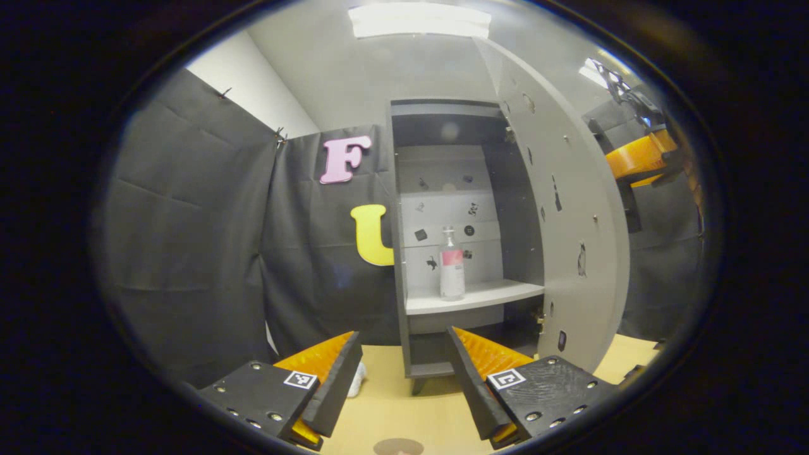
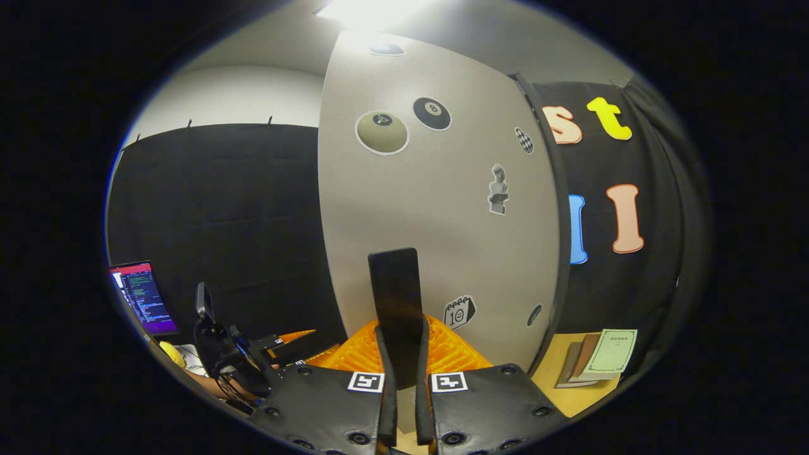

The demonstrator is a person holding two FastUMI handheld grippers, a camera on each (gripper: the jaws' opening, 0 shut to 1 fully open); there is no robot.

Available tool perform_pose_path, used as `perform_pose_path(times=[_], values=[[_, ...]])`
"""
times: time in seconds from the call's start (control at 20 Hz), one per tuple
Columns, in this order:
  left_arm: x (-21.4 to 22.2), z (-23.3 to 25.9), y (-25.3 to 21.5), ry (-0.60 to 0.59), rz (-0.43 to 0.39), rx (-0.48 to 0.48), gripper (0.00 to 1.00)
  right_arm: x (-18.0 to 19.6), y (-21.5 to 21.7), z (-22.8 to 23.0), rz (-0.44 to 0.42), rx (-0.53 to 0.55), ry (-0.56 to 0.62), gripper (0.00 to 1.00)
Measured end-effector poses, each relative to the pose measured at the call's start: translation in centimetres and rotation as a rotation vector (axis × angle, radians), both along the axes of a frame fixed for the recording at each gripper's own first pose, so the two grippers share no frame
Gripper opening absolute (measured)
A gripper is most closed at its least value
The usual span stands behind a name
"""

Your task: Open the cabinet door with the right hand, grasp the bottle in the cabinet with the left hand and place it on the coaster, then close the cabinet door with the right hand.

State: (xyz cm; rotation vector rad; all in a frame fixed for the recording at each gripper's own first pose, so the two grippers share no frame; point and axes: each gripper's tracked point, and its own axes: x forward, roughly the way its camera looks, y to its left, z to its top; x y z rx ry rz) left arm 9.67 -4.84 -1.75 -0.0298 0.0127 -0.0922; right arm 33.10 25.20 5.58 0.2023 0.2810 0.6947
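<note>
In the left gripper view, the grey cabinet stands ahead with its door swung open to the right. A clear bottle with a pink label stands upright on the white shelf inside. My left gripper is open, well short of the cabinet, above the wooden table. A round brown coaster lies at the bottom edge, between the fingers. In the right gripper view, my right gripper is shut on the door's black handle, against the sticker-covered door face. Far right in the left gripper view, the right gripper shows at the door's edge.
The wooden table runs under the cabinet. A small white object lies beside the left finger. In the right gripper view, a few books lie on the table at right, and a screen and the other gripper with a hand sit at lower left.
</note>
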Motion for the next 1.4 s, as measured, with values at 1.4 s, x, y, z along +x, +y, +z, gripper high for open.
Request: perform_pose_path(times=[1.4], values=[[-2.7,2.3,-8.5,0.017,0.032,0.034,0.80,2.7,-9.0,-0.5,-0.206,0.003,-0.061,0.17]])
